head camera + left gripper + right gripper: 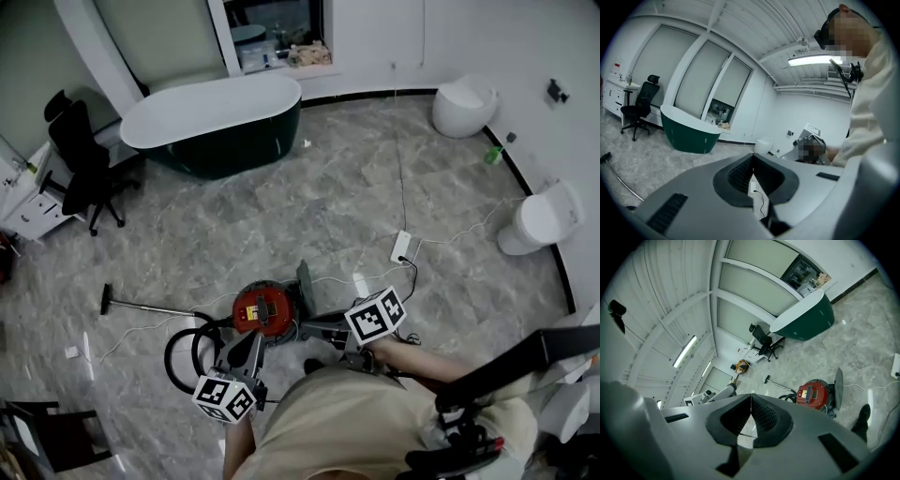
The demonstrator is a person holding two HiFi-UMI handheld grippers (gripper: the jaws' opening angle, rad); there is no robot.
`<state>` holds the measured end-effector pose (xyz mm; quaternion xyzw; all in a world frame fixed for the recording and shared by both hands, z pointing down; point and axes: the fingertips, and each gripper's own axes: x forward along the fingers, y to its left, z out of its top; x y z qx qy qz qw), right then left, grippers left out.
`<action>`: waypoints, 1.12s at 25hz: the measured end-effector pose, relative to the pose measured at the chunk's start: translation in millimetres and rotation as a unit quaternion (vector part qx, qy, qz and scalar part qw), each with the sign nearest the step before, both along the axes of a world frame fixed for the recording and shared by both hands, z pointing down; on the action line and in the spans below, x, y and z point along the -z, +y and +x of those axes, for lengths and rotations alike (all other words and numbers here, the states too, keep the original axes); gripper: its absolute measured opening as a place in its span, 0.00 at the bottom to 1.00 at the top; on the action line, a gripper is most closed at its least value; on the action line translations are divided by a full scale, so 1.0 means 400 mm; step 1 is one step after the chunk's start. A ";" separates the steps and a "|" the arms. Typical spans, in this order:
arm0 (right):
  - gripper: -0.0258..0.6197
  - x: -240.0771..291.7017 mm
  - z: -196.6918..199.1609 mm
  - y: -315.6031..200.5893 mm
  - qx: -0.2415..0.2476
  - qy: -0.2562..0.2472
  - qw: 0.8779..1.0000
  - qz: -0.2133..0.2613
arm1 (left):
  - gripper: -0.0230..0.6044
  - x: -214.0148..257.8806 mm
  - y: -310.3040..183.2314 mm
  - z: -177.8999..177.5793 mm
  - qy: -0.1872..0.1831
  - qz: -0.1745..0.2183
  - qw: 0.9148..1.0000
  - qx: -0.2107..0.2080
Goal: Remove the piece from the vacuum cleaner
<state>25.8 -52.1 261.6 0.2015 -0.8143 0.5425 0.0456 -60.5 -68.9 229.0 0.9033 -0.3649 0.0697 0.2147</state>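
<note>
The red vacuum cleaner (pixel 264 307) stands on the stone floor just ahead of me, with a grey flat piece (pixel 306 284) upright at its right side. Its black hose (pixel 184 354) loops to the left. A thin wand with a floor nozzle (pixel 106 298) lies further left. My left gripper (pixel 253 339) points at the vacuum's near side, apart from it, jaws shut and empty (pixel 753 157). My right gripper (pixel 304 326) reaches in from the right, also shut on nothing (pixel 751 397). In the right gripper view the vacuum cleaner (pixel 814 393) and the grey piece (pixel 838 387) sit beyond the jaws.
A dark green bathtub (pixel 214 122) stands at the back, an office chair (pixel 82 159) to its left. Two white toilets (pixel 466 103) (pixel 539 217) line the right wall. A power strip (pixel 401 247) with cables lies right of the vacuum. A dark chair (pixel 47 436) stands at the lower left.
</note>
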 end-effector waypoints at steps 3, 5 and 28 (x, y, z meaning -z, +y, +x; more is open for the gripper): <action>0.04 -0.008 0.013 -0.004 0.000 -0.015 1.000 -0.020 | 0.04 -0.018 -0.019 0.010 -0.014 -0.006 1.000 -0.003; 0.04 -0.028 0.027 -0.012 -0.002 -0.016 0.999 -0.031 | 0.04 -0.035 -0.043 0.018 -0.023 -0.011 1.000 -0.005; 0.04 -0.349 0.059 -0.178 0.088 0.069 0.990 -0.088 | 0.04 -0.312 -0.162 -0.013 -0.084 -0.096 0.988 0.089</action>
